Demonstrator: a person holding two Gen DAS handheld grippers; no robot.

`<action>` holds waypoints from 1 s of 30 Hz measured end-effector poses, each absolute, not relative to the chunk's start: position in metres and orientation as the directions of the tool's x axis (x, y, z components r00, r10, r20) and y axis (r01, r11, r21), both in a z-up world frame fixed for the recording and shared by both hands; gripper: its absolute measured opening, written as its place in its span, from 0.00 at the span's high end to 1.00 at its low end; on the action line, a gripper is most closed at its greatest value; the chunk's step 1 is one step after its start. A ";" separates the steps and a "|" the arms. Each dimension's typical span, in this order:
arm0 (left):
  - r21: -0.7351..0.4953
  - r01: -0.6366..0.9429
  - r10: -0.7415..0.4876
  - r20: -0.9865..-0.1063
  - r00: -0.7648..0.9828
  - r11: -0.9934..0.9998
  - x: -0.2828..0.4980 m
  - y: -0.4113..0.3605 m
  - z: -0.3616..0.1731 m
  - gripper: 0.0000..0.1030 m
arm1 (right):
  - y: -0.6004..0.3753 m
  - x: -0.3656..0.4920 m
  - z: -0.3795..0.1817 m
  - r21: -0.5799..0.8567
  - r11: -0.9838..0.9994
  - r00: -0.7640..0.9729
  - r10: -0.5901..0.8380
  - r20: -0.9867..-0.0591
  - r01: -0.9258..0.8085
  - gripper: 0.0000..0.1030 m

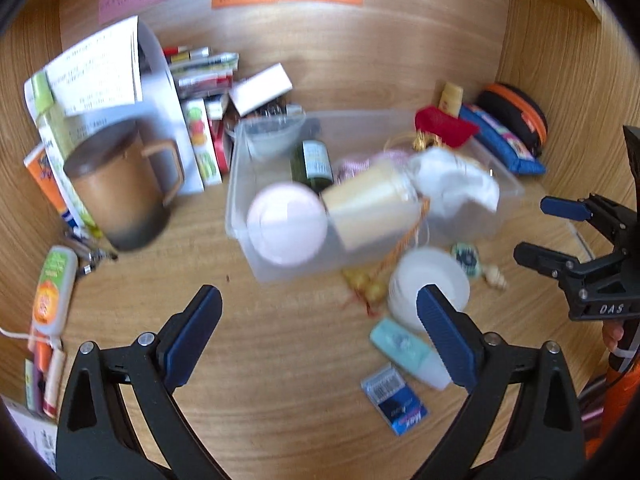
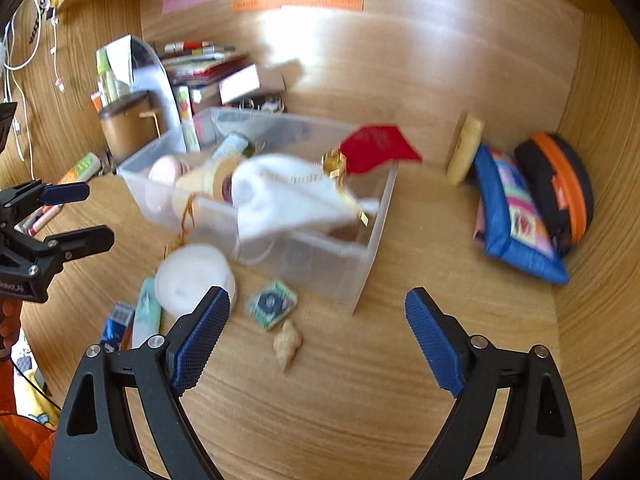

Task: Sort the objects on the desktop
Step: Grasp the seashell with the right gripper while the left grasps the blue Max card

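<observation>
A clear plastic bin (image 1: 248,236) (image 2: 360,280) sits mid-desk, holding a pink round case (image 1: 286,222), a cream tube (image 1: 372,200), a green bottle (image 1: 312,164), a white cloth (image 2: 288,196) and a red pouch (image 2: 376,148). In front of it lie a white round jar (image 1: 424,276) (image 2: 192,276), a teal tube (image 1: 404,346) (image 2: 146,312), a blue packet (image 1: 394,398), a green square packet (image 2: 272,304) and a seashell (image 2: 287,344). My left gripper (image 1: 320,324) is open and empty, before the bin. My right gripper (image 2: 318,324) is open and empty, near the bin's front corner.
A brown lidded mug (image 1: 120,184), papers and boxes (image 1: 200,96) stand at the back left. A blue pouch (image 2: 516,220), an orange-black case (image 2: 560,188) and a cream bottle (image 2: 466,148) lean in the right corner. Wooden walls enclose the desk.
</observation>
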State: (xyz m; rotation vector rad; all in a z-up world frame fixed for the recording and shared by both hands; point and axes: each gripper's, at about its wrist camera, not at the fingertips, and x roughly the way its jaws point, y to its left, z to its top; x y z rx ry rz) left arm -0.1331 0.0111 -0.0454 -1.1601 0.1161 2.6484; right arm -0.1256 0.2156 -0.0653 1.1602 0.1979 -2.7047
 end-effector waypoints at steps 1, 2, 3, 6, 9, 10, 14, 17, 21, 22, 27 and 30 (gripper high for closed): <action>-0.025 -0.257 0.190 -0.741 -0.645 -0.966 -0.131 0.011 -0.049 0.04 | 0.216 -0.125 -0.068 -0.043 -0.973 -0.669 -0.123 -0.733 0.226 0.14; -0.021 -0.260 0.187 -0.751 -0.634 -0.965 -0.129 0.011 -0.053 0.04 | 0.216 -0.124 -0.072 -0.038 -0.974 -0.663 -0.124 -0.738 0.225 0.14; -0.020 -0.267 0.189 -0.757 -0.626 -0.963 -0.127 0.011 -0.057 0.04 | 0.216 -0.123 -0.075 -0.032 -0.974 -0.655 -0.127 -0.745 0.226 0.14; -0.031 -0.269 0.192 -0.777 -0.599 -0.963 -0.120 0.008 -0.067 0.04 | 0.216 -0.120 -0.083 -0.024 -0.974 -0.640 -0.130 -0.758 0.225 0.14; -0.030 -0.241 0.168 -0.798 -0.579 -0.970 -0.114 0.007 -0.077 0.04 | 0.216 -0.119 -0.092 -0.026 -0.976 -0.626 -0.117 -0.771 0.215 0.14; -0.022 -0.236 0.158 -0.801 -0.577 -0.971 -0.112 0.007 -0.079 0.04 | 0.217 -0.119 -0.095 -0.019 -0.978 -0.621 -0.118 -0.775 0.209 0.14; -0.035 -0.274 0.187 -0.811 -0.555 -0.961 -0.099 0.013 -0.084 0.04 | 0.220 -0.118 -0.105 0.009 -0.982 -0.606 -0.125 -0.785 0.191 0.15; -0.015 -0.319 0.193 -0.823 -0.535 -0.948 -0.091 0.023 -0.091 0.04 | 0.219 -0.116 -0.109 0.015 -0.982 -0.604 -0.129 -0.786 0.190 0.15; -0.020 -0.352 0.216 -0.820 -0.530 -0.936 -0.087 0.027 -0.095 0.04 | 0.217 -0.116 -0.108 0.009 -0.980 -0.607 -0.132 -0.784 0.201 0.17; -0.016 -0.356 0.218 -0.815 -0.537 -0.934 -0.086 0.027 -0.095 0.04 | 0.217 -0.116 -0.108 0.010 -0.979 -0.607 -0.134 -0.783 0.203 0.17; 0.004 -0.388 0.226 -0.809 -0.543 -0.922 -0.085 0.033 -0.100 0.04 | 0.213 -0.120 -0.109 0.021 -0.973 -0.595 -0.157 -0.789 0.229 0.27; 0.002 -0.403 0.236 -0.807 -0.541 -0.915 -0.085 0.036 -0.100 0.04 | 0.209 -0.121 -0.111 0.015 -0.969 -0.586 -0.161 -0.794 0.247 0.34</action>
